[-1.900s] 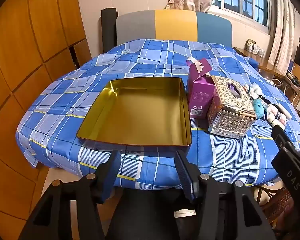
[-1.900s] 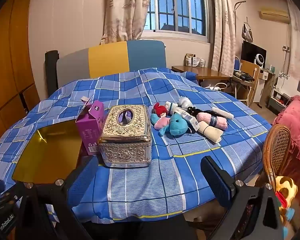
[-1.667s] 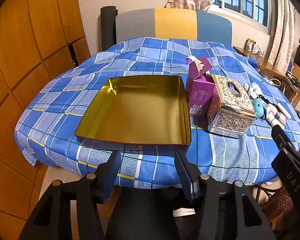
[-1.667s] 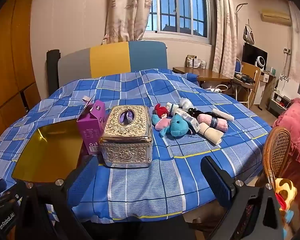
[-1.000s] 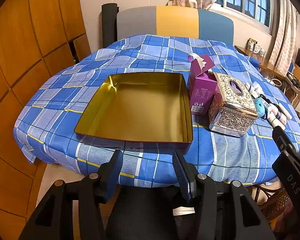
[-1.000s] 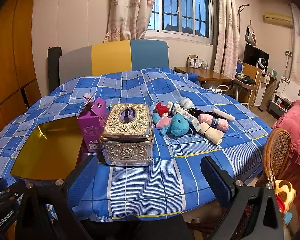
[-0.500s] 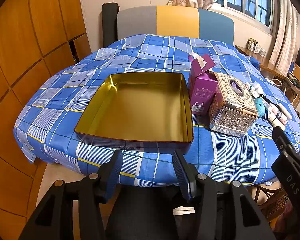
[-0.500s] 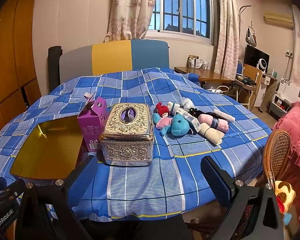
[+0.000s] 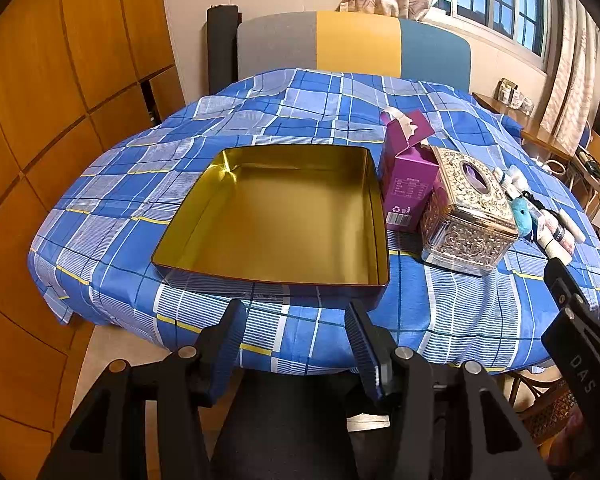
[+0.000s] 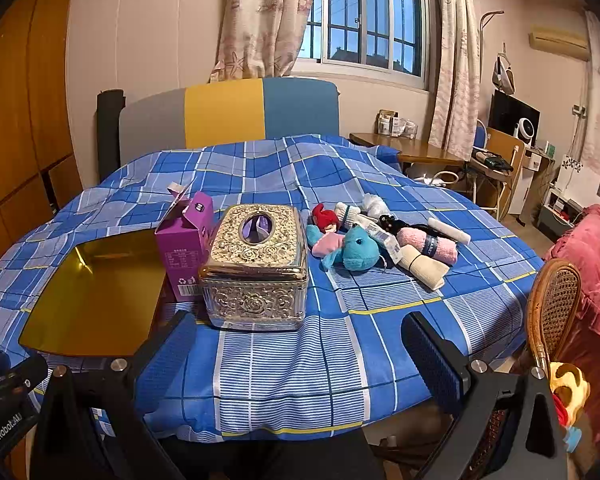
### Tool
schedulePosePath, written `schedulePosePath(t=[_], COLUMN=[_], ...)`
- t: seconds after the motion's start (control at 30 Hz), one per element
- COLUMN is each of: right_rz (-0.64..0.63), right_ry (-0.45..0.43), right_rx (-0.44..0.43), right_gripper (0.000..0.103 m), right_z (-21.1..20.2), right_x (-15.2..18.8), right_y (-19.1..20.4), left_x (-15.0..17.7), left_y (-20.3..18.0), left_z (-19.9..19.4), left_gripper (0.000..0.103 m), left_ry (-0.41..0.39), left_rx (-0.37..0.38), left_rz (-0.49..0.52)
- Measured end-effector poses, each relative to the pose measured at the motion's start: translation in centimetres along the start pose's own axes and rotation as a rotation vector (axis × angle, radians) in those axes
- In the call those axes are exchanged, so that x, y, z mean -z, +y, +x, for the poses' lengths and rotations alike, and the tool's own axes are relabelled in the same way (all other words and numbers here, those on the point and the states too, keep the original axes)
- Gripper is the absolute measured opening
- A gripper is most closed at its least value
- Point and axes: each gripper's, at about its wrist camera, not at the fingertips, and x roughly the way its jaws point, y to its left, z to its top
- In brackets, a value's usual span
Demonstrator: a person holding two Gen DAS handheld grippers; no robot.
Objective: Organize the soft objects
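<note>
Soft toys and rolled cloths lie in a loose cluster on the blue checked cloth of the bench [image 10: 340,352], all placed here relative to the ornate silver tissue box [image 10: 256,268]. Just to the right of that box sits a teal plush whale [image 10: 358,254], with a small red-haired doll [image 10: 326,220] just behind it and a pink plush piece [image 10: 328,245] touching the whale's left side. Further right of the box lie a pink rolled towel [image 10: 428,245], a cream rolled cloth [image 10: 422,266] in front of it, and a white roll [image 10: 448,231] behind; a white sock-like piece [image 10: 348,213] and a dark tangled item [image 10: 392,222] lie among them, too small to make out fully. Touching the box's left side stands a purple carton [image 10: 186,240] with its top flap open. Left of the carton, and well apart from the soft things, lies a shallow gold tin tray [image 9: 276,220], empty inside.

The left tool [image 9: 296,344] hangs off the near edge of the bench in front of the tray, its jaws parted fairly wide with nothing between them. The right tool [image 10: 296,356] hangs in front of the tissue box, jaws spread very wide and holding nothing. Neither touches anything on the bench.
</note>
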Motion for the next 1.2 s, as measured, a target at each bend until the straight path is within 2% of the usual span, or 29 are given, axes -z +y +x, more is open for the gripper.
schedulePosePath(t=[1.2], right_rz=[-0.013], right_ry=[0.024], right_rx=[-0.003], right_gripper=[0.103], right_z=[0.57], right_x=[0.14], right_y=[0.35], left_x=[-0.07], left_y=[-0.08], left_z=[0.17], left_gripper=[0.052], left_ry=[0.009], left_rx=[-0.008], left_rz=[0.007])
